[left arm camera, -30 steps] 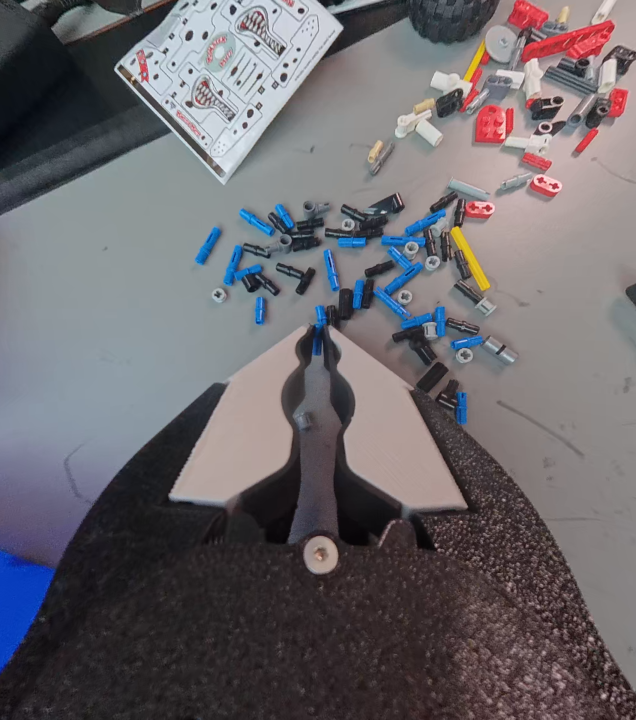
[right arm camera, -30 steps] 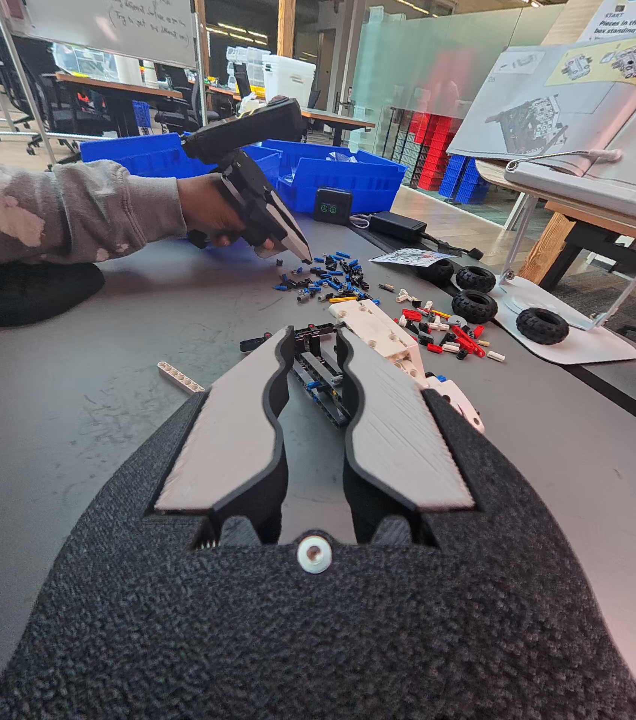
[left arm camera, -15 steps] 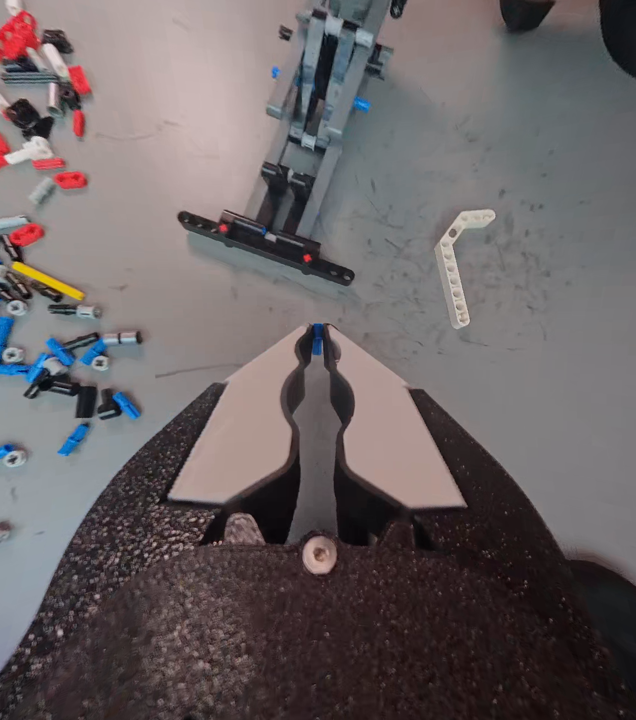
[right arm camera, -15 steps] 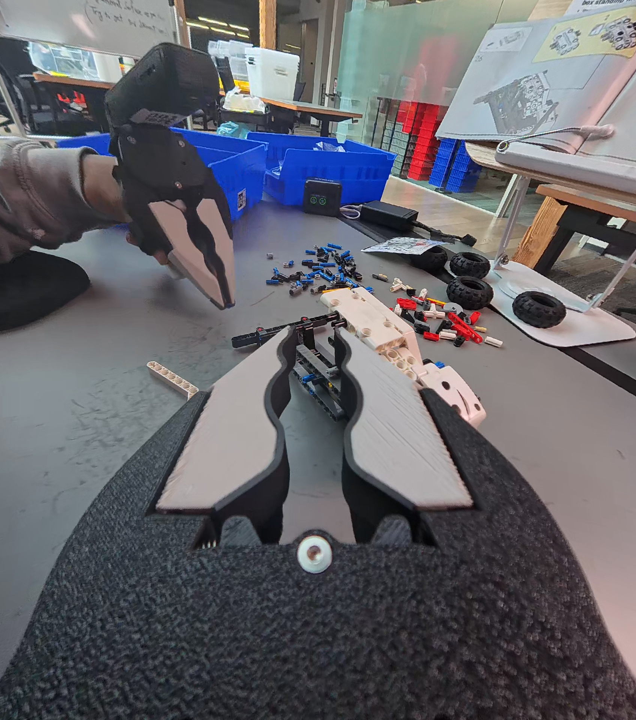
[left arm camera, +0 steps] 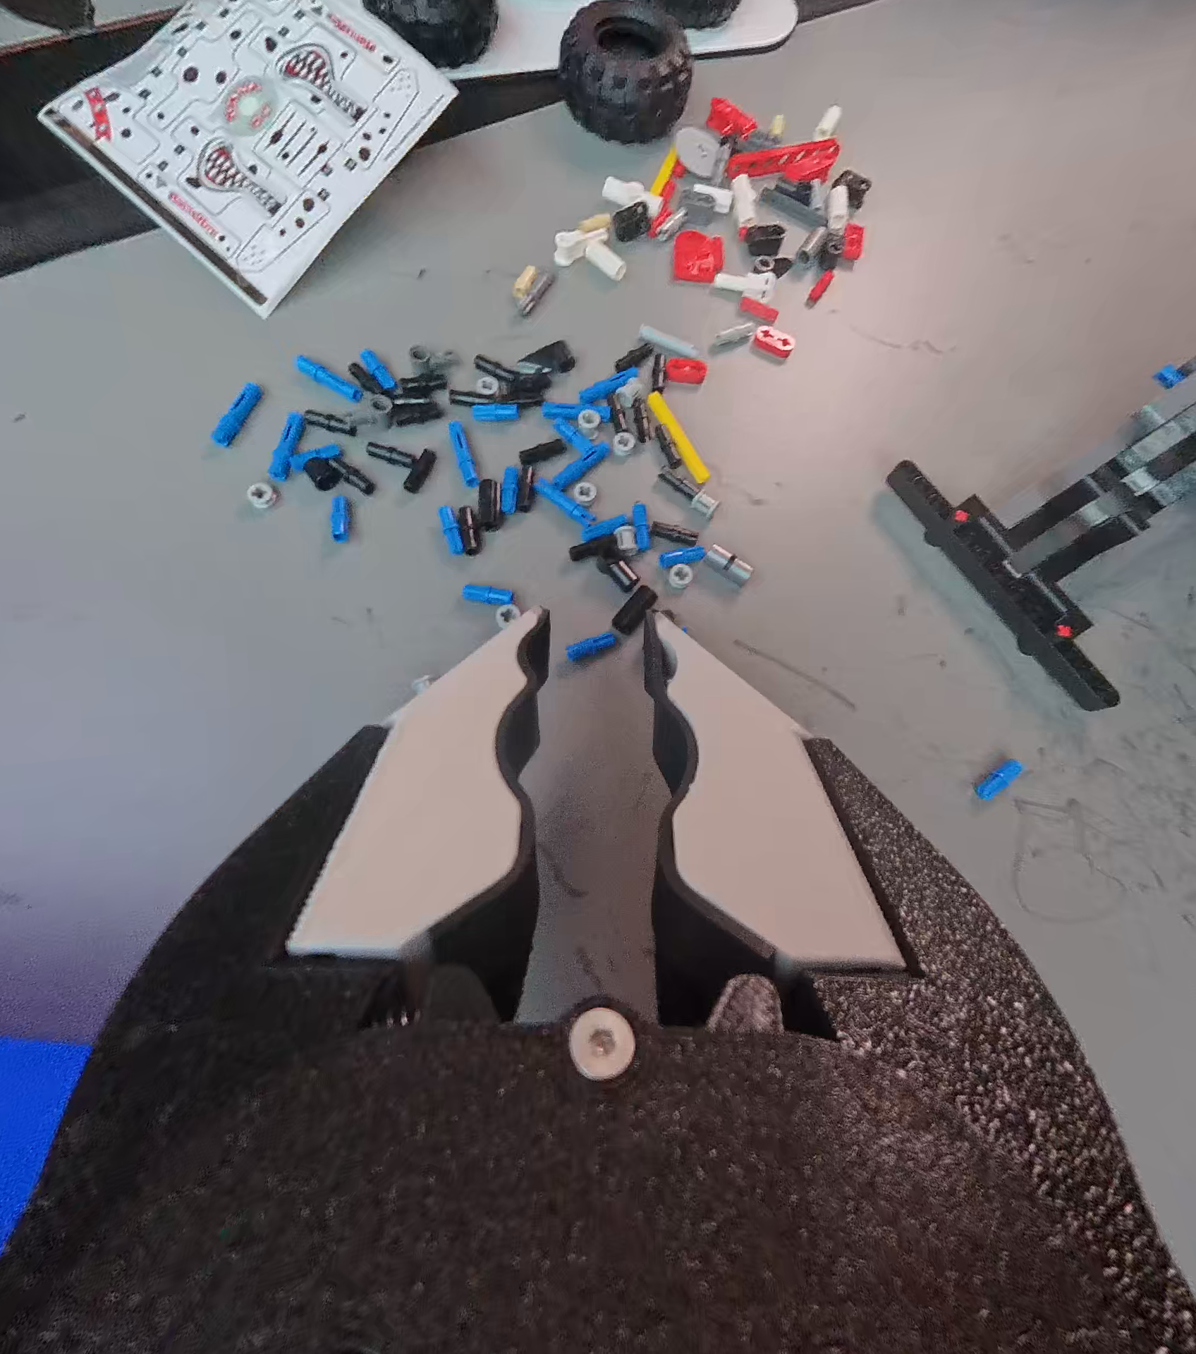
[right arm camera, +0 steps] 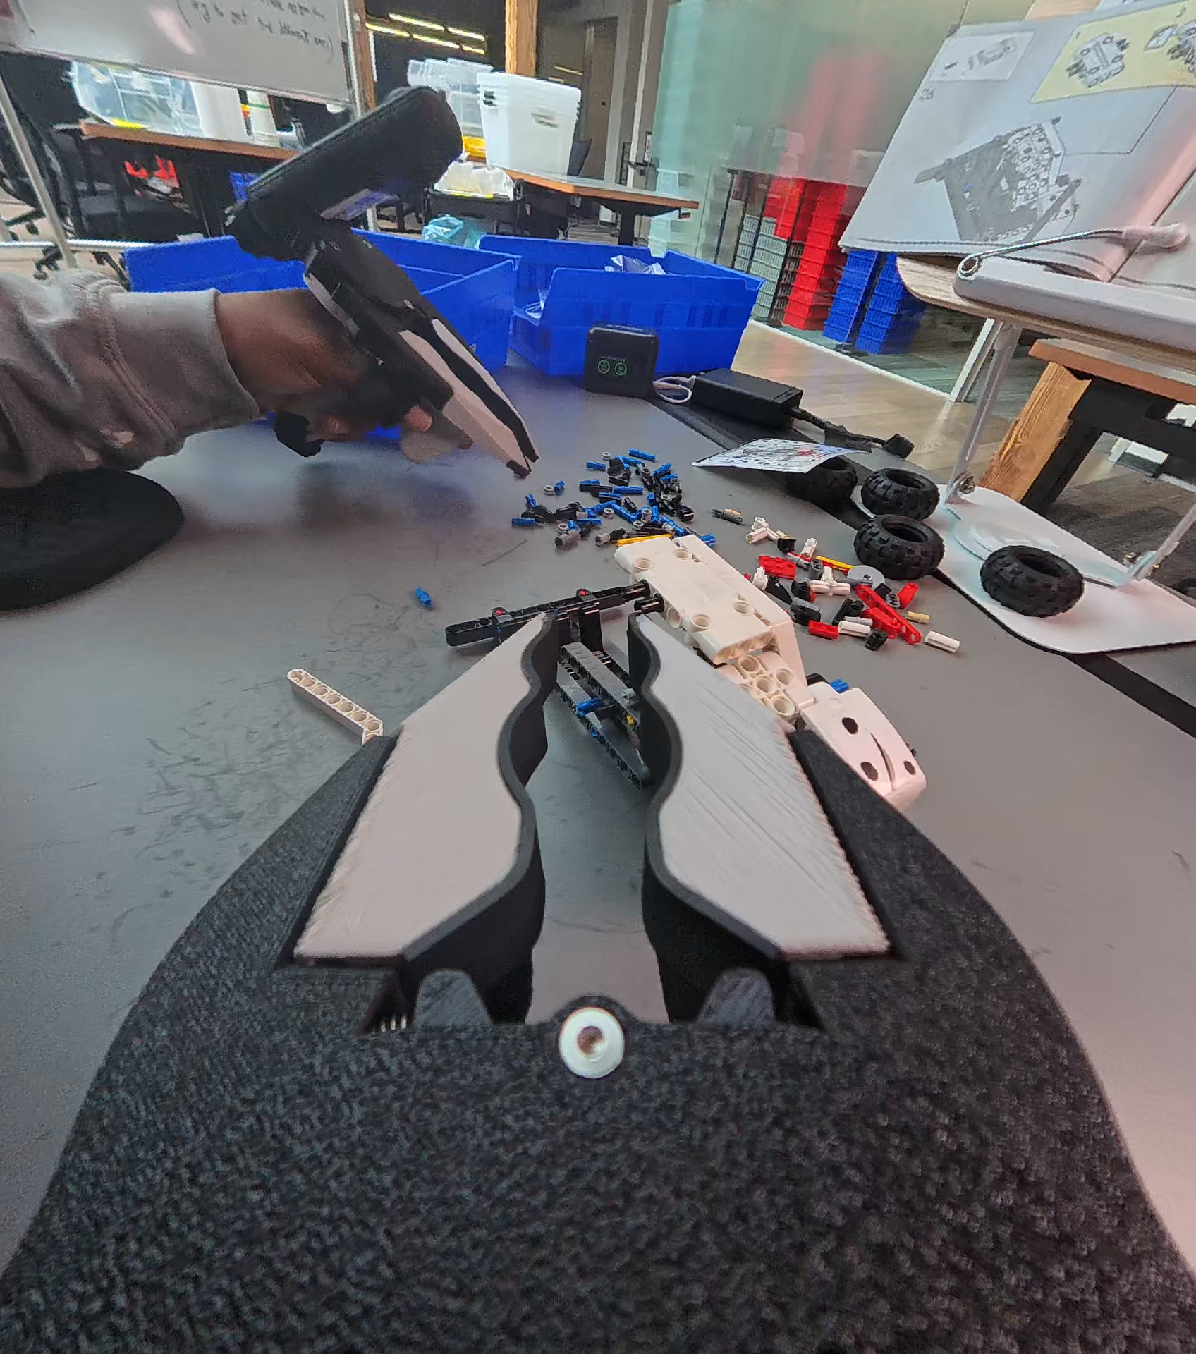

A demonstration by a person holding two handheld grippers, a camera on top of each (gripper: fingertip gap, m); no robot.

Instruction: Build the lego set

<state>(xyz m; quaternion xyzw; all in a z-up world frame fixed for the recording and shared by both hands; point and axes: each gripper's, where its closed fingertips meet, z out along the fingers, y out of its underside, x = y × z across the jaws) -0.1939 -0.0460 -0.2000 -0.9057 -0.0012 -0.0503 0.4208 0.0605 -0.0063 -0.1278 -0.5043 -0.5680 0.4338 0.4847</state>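
Now the left claw [left arm camera: 595, 623] is held low over the near edge of a pile of small pegs [left arm camera: 507, 454] on the grey tabletop [left arm camera: 104, 659]. Its two sides are spread apart and nothing is pinched between them. A small blue peg [left arm camera: 590, 648] and a black peg [left arm camera: 633, 608] lie just ahead of the gap.

The right claw [right arm camera: 586, 630] is also spread, and nothing is held in it. It is pointed at the half-built car [right arm camera: 712, 608], which lies on the tabletop between the pegs and the right claw. The car has a black bar [right arm camera: 544, 608] across its front and a white body.

The step looks like picking up one peg for the car. It is best done slowly. One peg should be chosen that lies apart from the others, so that only one is caught. The blue peg by the gap looks easiest. The claw should be lowered until the peg sits between the tips, then pressed together gently, because a round peg can roll or pop out.

Things that can be counted:
- Four black tyres [right arm camera: 899, 546] are seen from the right claw's camera.
- One sticker sheet [left arm camera: 251, 146] lies beyond the pegs.
- One white bent bar [right arm camera: 335, 703] lies alone.
- One blue peg [left arm camera: 998, 777] lies alone near the car.
- One long yellow stick [left arm camera: 678, 436] lies among the pegs.
- Two piles of loose bits are seen. One is mostly blue and black, one is mostly red and white [left arm camera: 741, 212].
- The pegs are too many and too mixed to count well.
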